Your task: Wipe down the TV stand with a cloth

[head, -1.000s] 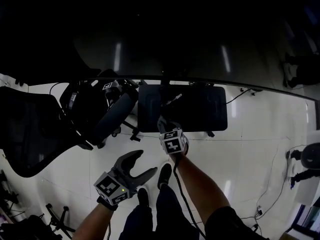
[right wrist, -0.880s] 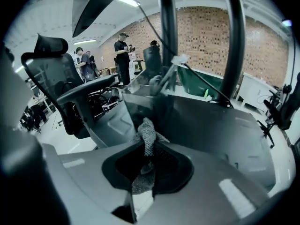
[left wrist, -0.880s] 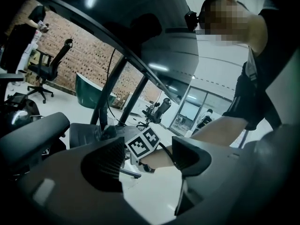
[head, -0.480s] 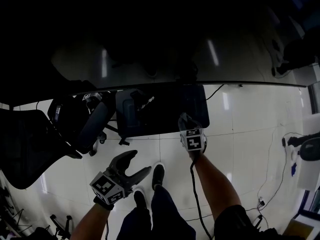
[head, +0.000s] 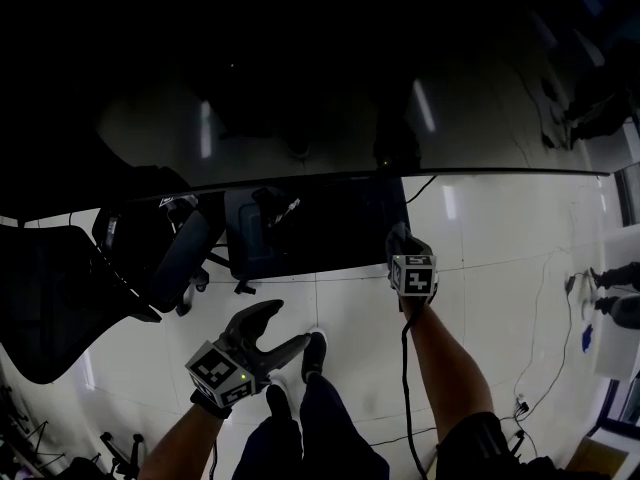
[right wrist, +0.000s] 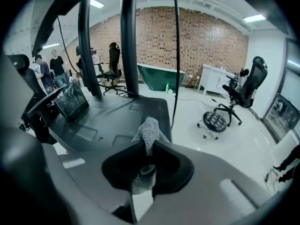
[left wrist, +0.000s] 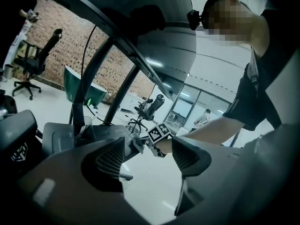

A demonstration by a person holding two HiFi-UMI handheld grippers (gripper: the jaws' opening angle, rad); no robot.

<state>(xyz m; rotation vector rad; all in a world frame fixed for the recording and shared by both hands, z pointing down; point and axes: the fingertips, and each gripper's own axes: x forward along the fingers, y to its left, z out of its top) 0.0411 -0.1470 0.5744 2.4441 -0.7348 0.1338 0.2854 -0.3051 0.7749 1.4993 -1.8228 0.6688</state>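
TV stand [head: 330, 230], a black flat base with upright poles, is sitting on glossy white floor tiles [head: 500, 298]. No wiped patch is showing, so most wiping is likely remaining. Leftward, a black office chair [head: 150, 258] is standing beside it. The left gripper [head: 283, 326] is hovering spread and empty, and the right gripper [head: 400, 240] is pinching a grey mesh cloth [right wrist: 149, 129] above the base's right edge.
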